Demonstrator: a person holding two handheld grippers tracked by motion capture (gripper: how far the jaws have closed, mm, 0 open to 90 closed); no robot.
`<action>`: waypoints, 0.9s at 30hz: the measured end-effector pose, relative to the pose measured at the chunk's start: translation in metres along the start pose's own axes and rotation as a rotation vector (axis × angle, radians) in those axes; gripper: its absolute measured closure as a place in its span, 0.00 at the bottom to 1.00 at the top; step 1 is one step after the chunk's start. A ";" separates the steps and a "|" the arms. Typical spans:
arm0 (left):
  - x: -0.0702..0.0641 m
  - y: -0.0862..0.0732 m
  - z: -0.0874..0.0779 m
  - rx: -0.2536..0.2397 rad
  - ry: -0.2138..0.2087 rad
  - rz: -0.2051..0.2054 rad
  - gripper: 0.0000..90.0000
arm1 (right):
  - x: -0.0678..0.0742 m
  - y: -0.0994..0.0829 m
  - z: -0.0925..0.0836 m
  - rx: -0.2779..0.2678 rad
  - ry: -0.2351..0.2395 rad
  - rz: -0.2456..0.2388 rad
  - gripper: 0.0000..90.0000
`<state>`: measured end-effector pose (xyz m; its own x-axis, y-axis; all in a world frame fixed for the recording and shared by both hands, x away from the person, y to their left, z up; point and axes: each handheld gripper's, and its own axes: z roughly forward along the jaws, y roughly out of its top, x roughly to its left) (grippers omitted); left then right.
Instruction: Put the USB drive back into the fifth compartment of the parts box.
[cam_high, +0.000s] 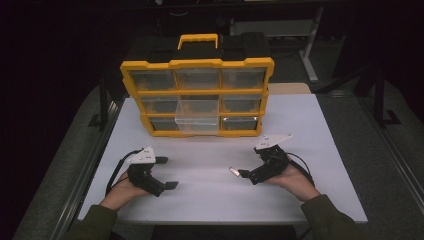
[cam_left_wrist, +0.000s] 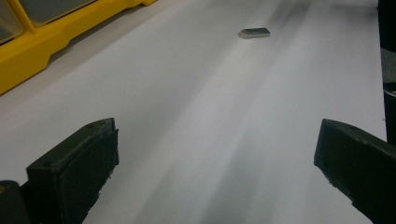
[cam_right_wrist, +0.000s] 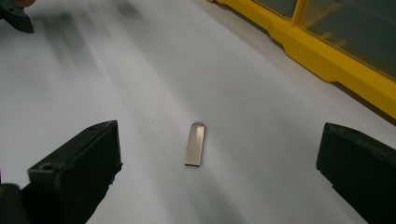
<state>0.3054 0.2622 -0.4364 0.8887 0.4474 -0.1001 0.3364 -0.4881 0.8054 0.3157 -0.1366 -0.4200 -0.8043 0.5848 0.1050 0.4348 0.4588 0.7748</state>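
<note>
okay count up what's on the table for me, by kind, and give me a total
Yellow drawer organizer: 1
Small flat metal piece: 1
Handheld grippers: 2, the left gripper and the right gripper, both open
Total: 4

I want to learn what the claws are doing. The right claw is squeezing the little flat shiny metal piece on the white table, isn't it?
Not quite. The right claw is open, and the little flat shiny metal piece lies loose on the white table between its jaws, touching neither. The right gripper view shows it.
</note>
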 end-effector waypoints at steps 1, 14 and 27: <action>0.000 0.000 0.000 0.000 0.000 0.000 0.00 | 0.000 0.001 0.000 0.001 0.001 -0.002 0.00; 0.000 0.000 0.000 -0.001 -0.001 -0.001 0.00 | 0.003 0.010 0.007 0.009 0.004 -0.019 0.00; 0.000 0.000 0.000 -0.003 -0.002 -0.001 0.00 | 0.009 0.021 0.016 0.010 0.027 -0.038 0.00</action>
<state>0.3052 0.2624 -0.4361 0.8890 0.4464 -0.1019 0.3362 -0.4854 0.8071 0.3243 -0.1111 -0.4128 -0.8310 0.5486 0.0920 0.4073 0.4874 0.7723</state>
